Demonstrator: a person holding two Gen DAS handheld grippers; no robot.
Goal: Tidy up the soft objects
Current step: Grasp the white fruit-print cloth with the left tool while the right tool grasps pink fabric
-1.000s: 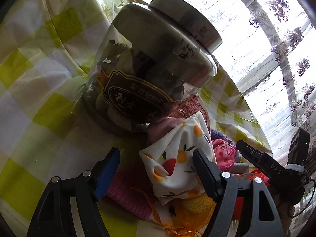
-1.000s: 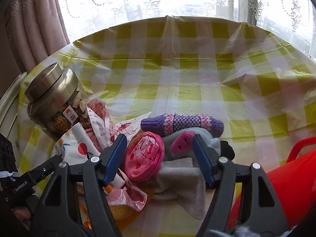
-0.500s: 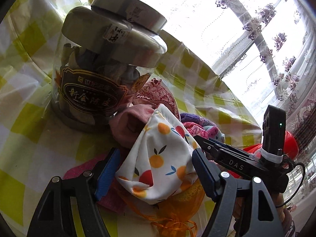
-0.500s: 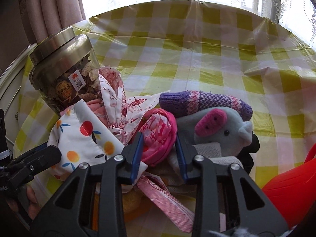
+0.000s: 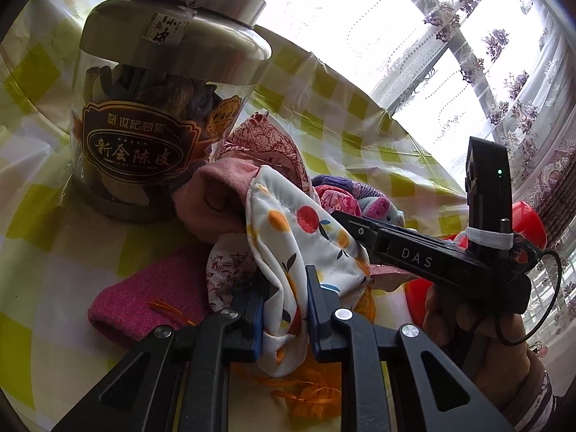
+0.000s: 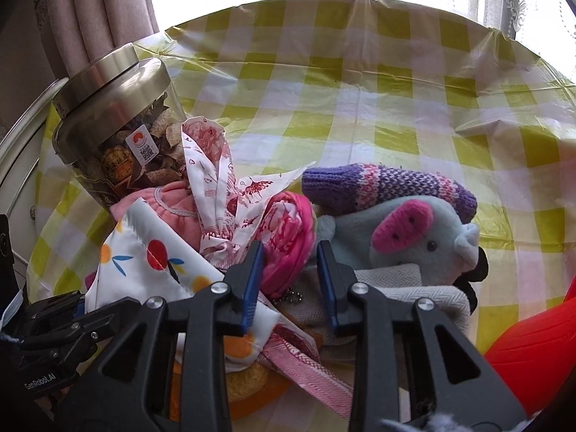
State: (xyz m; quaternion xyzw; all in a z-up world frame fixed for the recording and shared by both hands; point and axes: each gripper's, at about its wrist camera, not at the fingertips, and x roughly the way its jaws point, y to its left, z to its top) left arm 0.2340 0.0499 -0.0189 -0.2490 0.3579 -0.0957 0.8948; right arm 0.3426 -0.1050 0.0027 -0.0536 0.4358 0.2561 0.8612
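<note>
- Your left claw (image 5: 284,309) is clamped on the fruit-print cloth (image 5: 298,244); the fabric bunches between its blue pads and hangs below them, so the gripped fold itself is hidden.
- Your right claw (image 6: 289,284) has its jaws narrowed around the rolled pink cloth (image 6: 288,241); whether the pads actually press it is hard to tell, since the roll's near side is hidden behind the left pad.
- Ahead and left of your left claw stands the labelled jar (image 5: 158,108), upright with its metal lid on; a pink sock (image 5: 216,198) leans against its base.
- Just ahead of your right claw lie the grey plush pig (image 6: 414,241) and, touching it behind, the purple knit mitten (image 6: 388,187).
- Right of that claw, a red container (image 6: 532,345) is cut off by the frame edge.
- Under the pile, an orange mesh item (image 5: 309,396) is mostly covered.
- Everything sits on the yellow checked tablecloth (image 6: 360,90).
</note>
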